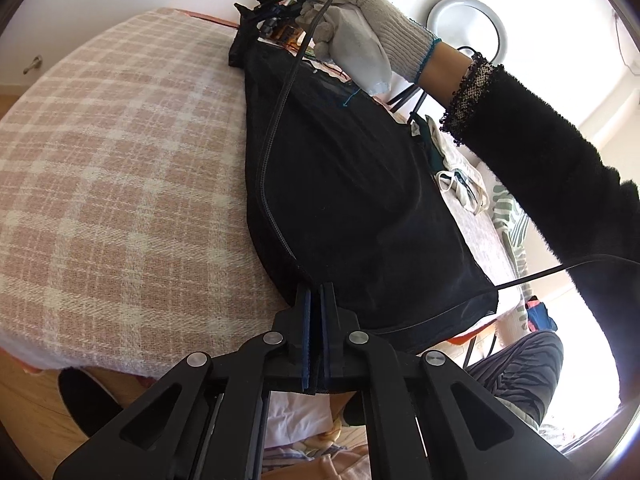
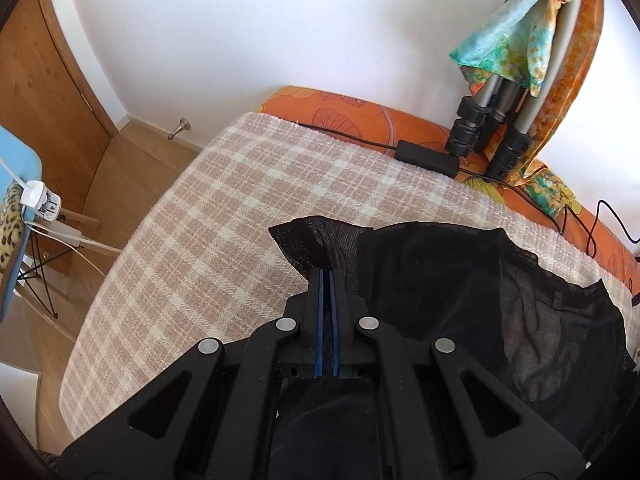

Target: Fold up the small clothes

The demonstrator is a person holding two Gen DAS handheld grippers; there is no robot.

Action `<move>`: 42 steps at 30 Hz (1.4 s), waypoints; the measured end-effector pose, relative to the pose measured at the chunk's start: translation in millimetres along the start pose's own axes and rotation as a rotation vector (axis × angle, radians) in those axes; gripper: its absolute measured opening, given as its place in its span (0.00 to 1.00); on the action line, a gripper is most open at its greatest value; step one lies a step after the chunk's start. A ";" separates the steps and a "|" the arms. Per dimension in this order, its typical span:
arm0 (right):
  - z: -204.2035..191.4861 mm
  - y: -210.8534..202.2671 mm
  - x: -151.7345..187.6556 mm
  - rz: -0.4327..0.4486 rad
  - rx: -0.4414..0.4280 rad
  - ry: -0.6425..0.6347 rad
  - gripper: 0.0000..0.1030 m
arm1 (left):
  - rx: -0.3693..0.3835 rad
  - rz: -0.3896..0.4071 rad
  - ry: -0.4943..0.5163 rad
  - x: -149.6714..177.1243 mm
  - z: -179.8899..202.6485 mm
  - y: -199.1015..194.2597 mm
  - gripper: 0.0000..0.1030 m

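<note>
A small black sheer garment (image 1: 352, 200) is stretched over the pink-and-cream plaid blanket (image 1: 120, 184). My left gripper (image 1: 316, 286) is shut on its near edge. At the far end, my right gripper (image 1: 256, 16), held by a white-gloved hand (image 1: 360, 20), grips the other edge. In the right wrist view my right gripper (image 2: 329, 272) is shut on a corner of the black garment (image 2: 460, 280), which lies bunched on the plaid blanket (image 2: 192, 240).
A pile of other small clothes (image 1: 460, 168) lies to the right. A black power adapter (image 2: 426, 158) with cables and tripod legs (image 2: 492, 136) stand on the orange bedcover (image 2: 360, 112) by the wall. A blue chair (image 2: 16, 216) and wooden floor are left.
</note>
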State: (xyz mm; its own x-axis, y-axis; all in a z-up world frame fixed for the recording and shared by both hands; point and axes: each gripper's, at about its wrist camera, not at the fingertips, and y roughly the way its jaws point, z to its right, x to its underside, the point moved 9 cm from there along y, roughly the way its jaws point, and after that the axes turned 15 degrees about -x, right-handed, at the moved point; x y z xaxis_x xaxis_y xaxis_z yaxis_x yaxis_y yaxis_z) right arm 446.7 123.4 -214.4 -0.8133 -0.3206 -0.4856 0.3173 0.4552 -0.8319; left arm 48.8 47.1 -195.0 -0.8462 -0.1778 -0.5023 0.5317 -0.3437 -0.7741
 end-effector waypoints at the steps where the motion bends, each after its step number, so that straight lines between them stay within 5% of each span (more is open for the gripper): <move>1: 4.6 -7.8 -1.1 0.012 0.000 0.003 0.03 | 0.005 0.000 0.004 -0.3 3.1 -0.1 0.02; 13: 93.2 -82.7 15.3 0.091 0.073 0.090 0.03 | 0.062 -0.038 0.131 1.8 62.2 15.6 0.02; 24: 193.1 -75.8 56.5 -0.003 0.226 0.232 0.05 | 0.084 -0.093 0.259 19.2 105.6 33.8 0.02; 25: 198.3 -80.8 57.6 0.009 0.228 0.244 0.10 | 0.083 -0.090 0.277 20.0 108.9 32.1 0.02; 28: 206.9 -111.0 56.3 0.077 0.193 0.286 0.53 | 0.072 -0.055 0.323 21.6 112.5 21.0 0.03; 29: 207.0 -124.4 55.0 0.104 0.176 0.294 0.57 | 0.060 -0.048 0.337 22.4 111.2 17.9 0.08; 36: 200.5 -234.1 67.0 0.255 0.082 0.313 0.57 | -0.005 0.032 0.300 13.8 81.8 -15.3 0.16; 42: 165.3 -303.9 121.3 0.348 -0.013 0.329 0.57 | -0.135 0.112 0.291 6.4 66.2 -16.1 0.24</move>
State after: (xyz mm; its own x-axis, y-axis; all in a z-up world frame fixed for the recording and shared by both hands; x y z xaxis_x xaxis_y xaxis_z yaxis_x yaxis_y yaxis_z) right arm 332.2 -191.1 -64.9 -0.7714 0.1324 -0.6224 0.5942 0.4996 -0.6303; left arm 32.5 -9.5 -160.3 -0.7473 0.0698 -0.6608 0.6368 -0.2087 -0.7422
